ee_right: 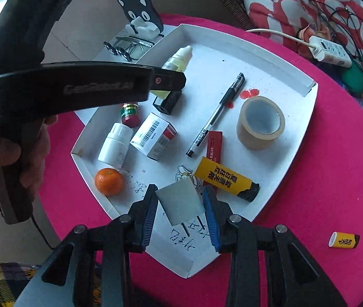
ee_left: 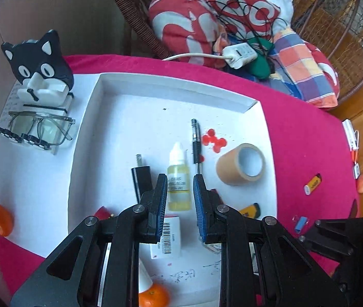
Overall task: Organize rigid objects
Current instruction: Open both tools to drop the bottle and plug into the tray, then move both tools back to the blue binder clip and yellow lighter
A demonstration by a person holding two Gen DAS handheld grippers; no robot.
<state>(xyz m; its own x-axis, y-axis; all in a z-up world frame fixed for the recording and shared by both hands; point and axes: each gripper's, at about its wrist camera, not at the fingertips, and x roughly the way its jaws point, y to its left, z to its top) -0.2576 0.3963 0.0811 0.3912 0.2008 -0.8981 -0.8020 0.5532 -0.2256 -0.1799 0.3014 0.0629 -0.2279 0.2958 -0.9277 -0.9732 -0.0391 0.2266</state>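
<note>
**Mia:** How many things lay in the white tray (ee_right: 248,43)?

**Ben:** I counted one of each: one pen (ee_right: 217,113), one tape roll (ee_right: 260,122), one barcode box (ee_right: 154,135), one white pill bottle (ee_right: 114,143), one little red bottle (ee_right: 129,113), one black plug (ee_right: 167,102), one flat red box (ee_right: 213,145) and one yellow tube (ee_right: 226,181). One orange (ee_right: 109,181) sat by the tray's near wall.

**Mia:** Only one orange?

**Ben:** No, two. The second orange (ee_left: 0,220) sat outside the tray, on white paper near the tabletop's edge. There were two yellow tubes too. The small yellow tube (ee_right: 344,239) lay alone on the pink tabletop (ee_right: 335,166).

**Mia:** What did the claws do?

**Ben:** The right claw (ee_right: 180,204) was clamped on a white block (ee_right: 178,197), over the tray's near corner. The left claw (ee_left: 180,199) pointed down with its fingers a little apart. The dropper bottle (ee_left: 178,179) was between them. I could not tell if they squeezed it.

**Mia:** Where was there room?

**Ben:** The far part of the tray, past the pen and tape, was bare. The pink tabletop on the right side was mostly bare too. The left side was crowded. One cat stand (ee_left: 40,58) and one pair of glasses (ee_left: 40,128) stood just beside the tray wall.
</note>
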